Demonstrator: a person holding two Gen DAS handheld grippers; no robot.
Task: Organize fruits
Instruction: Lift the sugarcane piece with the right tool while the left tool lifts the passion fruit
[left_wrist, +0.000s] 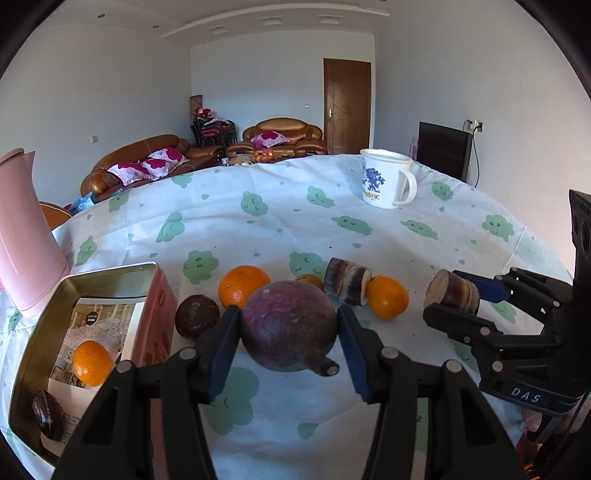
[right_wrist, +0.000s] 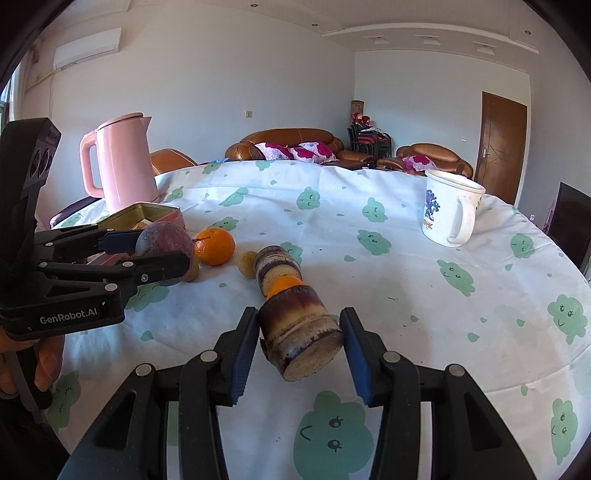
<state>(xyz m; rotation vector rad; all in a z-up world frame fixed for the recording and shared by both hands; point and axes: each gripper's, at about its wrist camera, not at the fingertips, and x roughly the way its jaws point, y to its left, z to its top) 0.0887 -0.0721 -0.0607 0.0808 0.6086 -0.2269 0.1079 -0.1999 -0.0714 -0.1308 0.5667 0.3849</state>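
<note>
Left wrist view: the purple fruit (left_wrist: 289, 325) sits between the left gripper's (left_wrist: 288, 347) jaws, which touch its sides, seemingly grasping it, with the tin (left_wrist: 33, 354) lying left of them. The right gripper (right_wrist: 301, 347) brackets a cane piece (right_wrist: 299, 332), jaws not quite clenched, its long axis pointing away along them on the desk (right_wrist: 406, 266).

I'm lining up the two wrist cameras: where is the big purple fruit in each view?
Left wrist: the purple fruit sits low centre, between the left gripper fingers.
Right wrist: the same fruit is at left, middle height, beside the tin.
Shared landmark: white mug.
</note>
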